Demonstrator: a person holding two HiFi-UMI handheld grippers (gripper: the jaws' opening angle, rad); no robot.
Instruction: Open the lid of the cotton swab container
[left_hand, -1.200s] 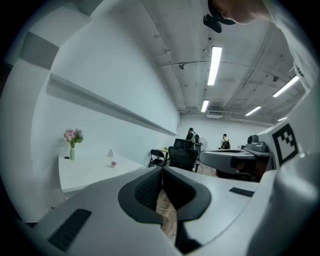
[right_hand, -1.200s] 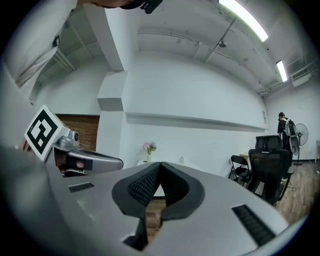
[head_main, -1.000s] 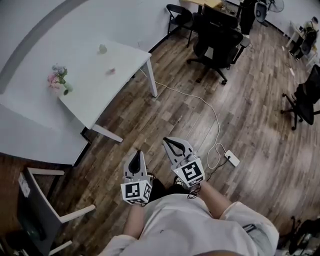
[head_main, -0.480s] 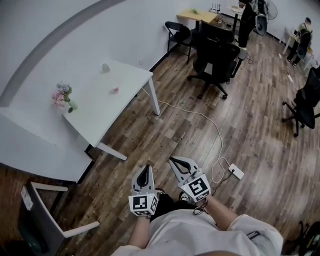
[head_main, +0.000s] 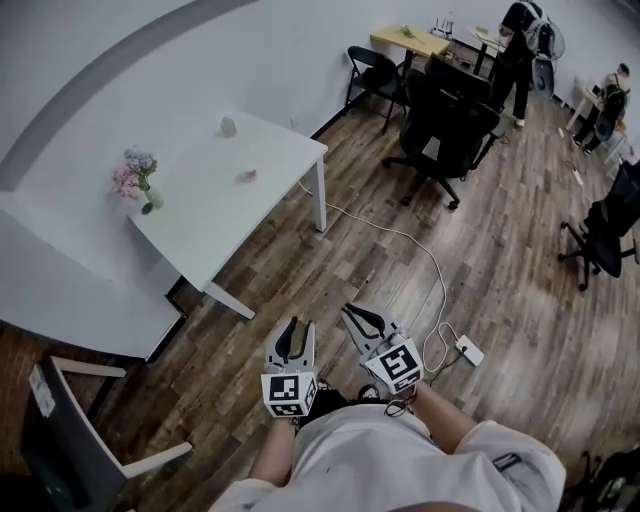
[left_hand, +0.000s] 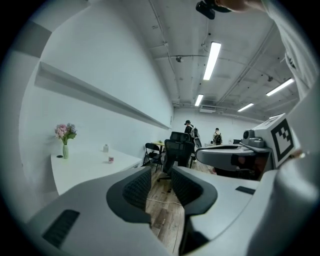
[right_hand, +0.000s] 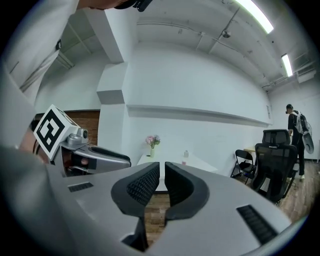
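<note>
Two tongs (head_main: 293, 326) (head_main: 348, 309) well off table (head_main: 262, 224) edge

1 table (head_main: 210, 195), 1 vase (head_main: 152, 198), 2 sm. items (head_main: 228, 126) (head_main: 247, 176), 2 hand-held grippers (head_main: 292, 323) (head_main: 349, 309).

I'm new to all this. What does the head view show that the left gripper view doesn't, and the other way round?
Only the head view: the power strip on the wood floor and the person's pale shirt. Only the left gripper view: the ceiling lights. Both: the white table, the vase of flowers, the black office chairs, the right gripper and the left gripper, whose jaws have just been opening with nothing between them.
</note>
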